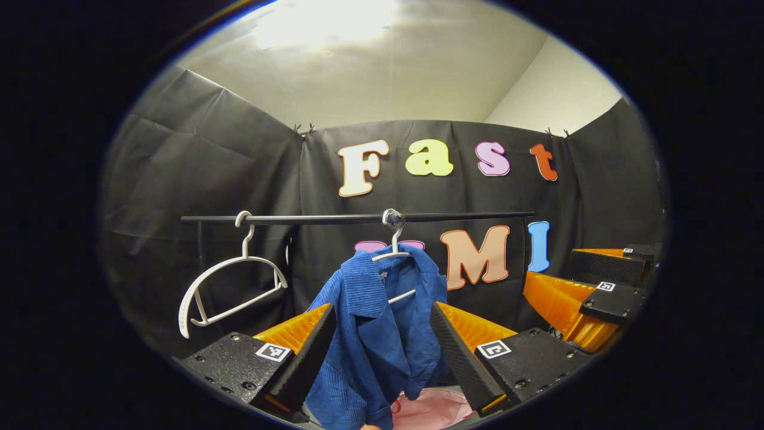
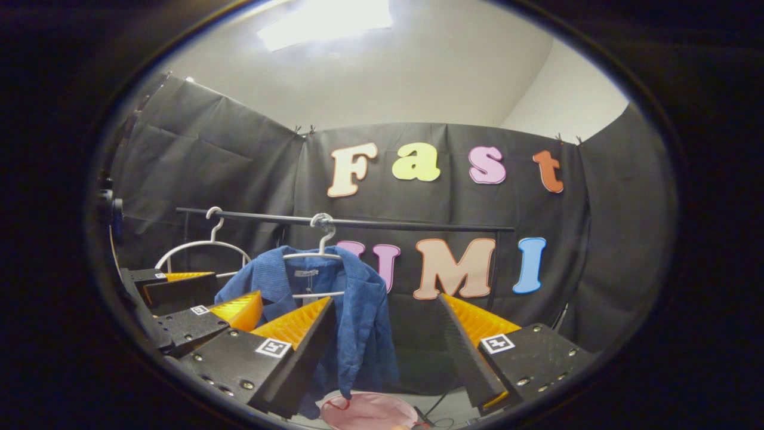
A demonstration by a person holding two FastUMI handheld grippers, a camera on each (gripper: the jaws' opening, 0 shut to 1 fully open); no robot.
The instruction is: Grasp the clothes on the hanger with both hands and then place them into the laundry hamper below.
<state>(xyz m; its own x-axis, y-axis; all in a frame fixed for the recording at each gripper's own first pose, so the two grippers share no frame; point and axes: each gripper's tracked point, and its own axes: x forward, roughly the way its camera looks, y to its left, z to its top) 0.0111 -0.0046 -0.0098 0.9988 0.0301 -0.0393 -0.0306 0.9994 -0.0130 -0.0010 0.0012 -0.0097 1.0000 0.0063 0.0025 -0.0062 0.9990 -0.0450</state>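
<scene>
Blue shirt (image 1: 382,322) hangs on its hanger (image 1: 394,254) from the rail (image 1: 358,219), over the pink hamper (image 2: 370,412). My left gripper (image 1: 382,340) brackets it, jaws spread, no contact. My right gripper (image 2: 388,334) is spread too, just beside the shirt, ready for a two-handed pull.

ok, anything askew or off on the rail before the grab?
The empty white hanger hangs tilted on the rail. The blue shirt sits lopsided, bunched on its hanger. Nothing damaged.

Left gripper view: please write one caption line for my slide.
Open left tongs frame a blue shirt on a hanger on the rail, above a pink hamper.
</scene>
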